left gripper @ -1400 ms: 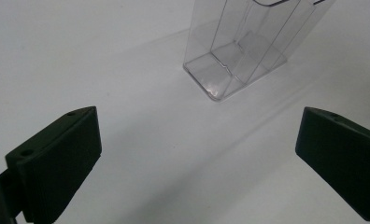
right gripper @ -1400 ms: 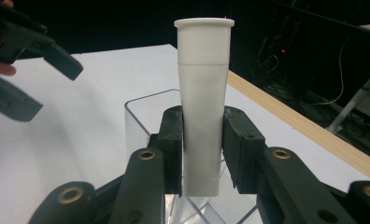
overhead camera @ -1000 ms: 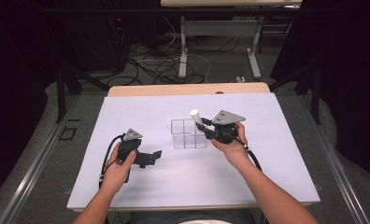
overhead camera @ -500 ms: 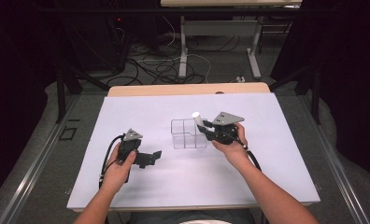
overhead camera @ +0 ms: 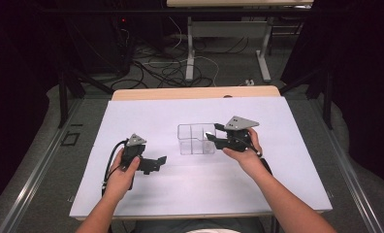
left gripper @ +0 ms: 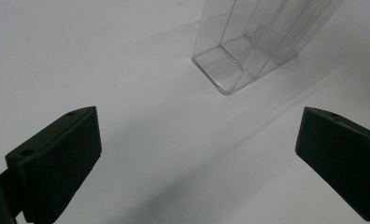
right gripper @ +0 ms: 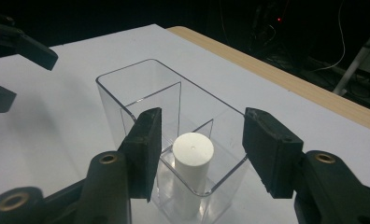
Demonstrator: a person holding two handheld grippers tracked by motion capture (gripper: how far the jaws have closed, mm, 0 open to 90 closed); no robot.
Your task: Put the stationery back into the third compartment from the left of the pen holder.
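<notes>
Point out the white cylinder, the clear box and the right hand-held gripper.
white cylinder (right gripper: 193,148): right gripper view, on its flat top.
clear box (overhead camera: 190,127): high view, on its far rim.
right hand-held gripper (right gripper: 201,150): right gripper view, midway between its two black fingertips, jaws apart.

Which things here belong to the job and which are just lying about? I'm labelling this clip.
Part of the job:
- white cylinder, standing in the near compartment
- clear divided box
- right gripper, jaws just opened off the cylinder

Just there:
- left gripper, open, resting on the white table cover
- floor cables
</notes>
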